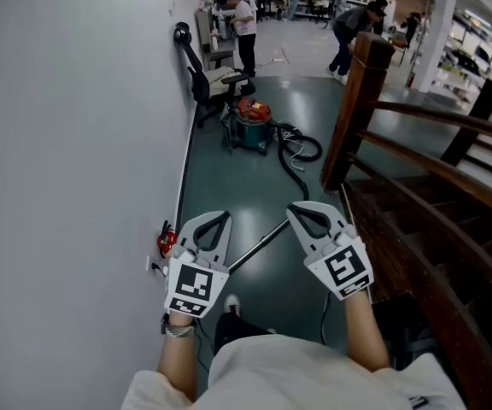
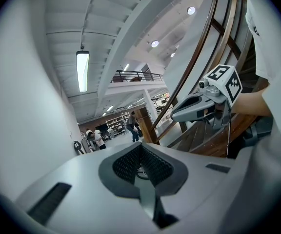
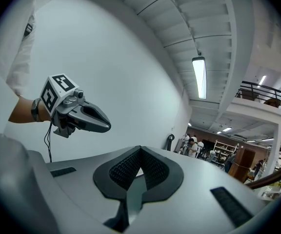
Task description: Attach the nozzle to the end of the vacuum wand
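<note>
In the head view a dark green floor (image 1: 229, 186) runs between a white wall (image 1: 75, 143) and a wooden stair railing (image 1: 425, 156). The vacuum wand (image 1: 259, 244) lies slanted on that floor. Beyond the wand stand a red-topped vacuum canister (image 1: 253, 125) with a black hose (image 1: 301, 156) and an office chair (image 1: 207, 79), and further off people stand among shelves. The left tongs (image 1: 222, 215) hang above and left of the wand, the right tongs (image 1: 293, 209) above and right of it, and neither touches it. Each carries a cube of black-and-white square markers. In the left gripper view the left tongs are pressed together with nothing between them. The right tongs show to the right against the railing, under a ceiling strip light (image 2: 82, 71). In the right gripper view the right tongs are likewise closed and empty, with the left tongs in front of the white wall.
</note>
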A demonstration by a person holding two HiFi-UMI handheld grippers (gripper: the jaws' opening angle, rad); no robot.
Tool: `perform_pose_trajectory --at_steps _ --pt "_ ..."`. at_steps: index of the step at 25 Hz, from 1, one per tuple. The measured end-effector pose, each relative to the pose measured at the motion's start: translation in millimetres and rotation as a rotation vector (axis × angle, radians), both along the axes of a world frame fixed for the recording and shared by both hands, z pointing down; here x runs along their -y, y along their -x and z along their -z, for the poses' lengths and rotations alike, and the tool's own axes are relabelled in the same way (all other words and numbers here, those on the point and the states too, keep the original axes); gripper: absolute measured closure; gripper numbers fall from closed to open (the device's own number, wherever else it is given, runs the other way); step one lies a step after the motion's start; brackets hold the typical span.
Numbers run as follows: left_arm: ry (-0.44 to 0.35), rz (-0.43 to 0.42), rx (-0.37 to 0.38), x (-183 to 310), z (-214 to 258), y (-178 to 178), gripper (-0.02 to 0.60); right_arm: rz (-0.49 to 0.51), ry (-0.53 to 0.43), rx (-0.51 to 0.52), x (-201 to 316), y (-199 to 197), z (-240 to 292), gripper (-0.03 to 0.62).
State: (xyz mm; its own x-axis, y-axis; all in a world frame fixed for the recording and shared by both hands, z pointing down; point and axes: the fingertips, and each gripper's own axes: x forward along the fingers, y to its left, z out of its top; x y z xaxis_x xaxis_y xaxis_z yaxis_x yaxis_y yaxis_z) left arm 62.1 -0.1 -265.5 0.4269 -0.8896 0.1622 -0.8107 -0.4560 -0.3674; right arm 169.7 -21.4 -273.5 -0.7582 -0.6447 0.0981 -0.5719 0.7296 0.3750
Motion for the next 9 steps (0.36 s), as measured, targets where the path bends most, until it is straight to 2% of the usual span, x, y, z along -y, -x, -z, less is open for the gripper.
perform_pose_trajectory --at_steps 9 --pt "0.003 -0.017 0.007 -4.0 -2.5 -3.7 0.58 -0.007 0.003 -0.011 -3.5 0.3 -3.4 0.568"
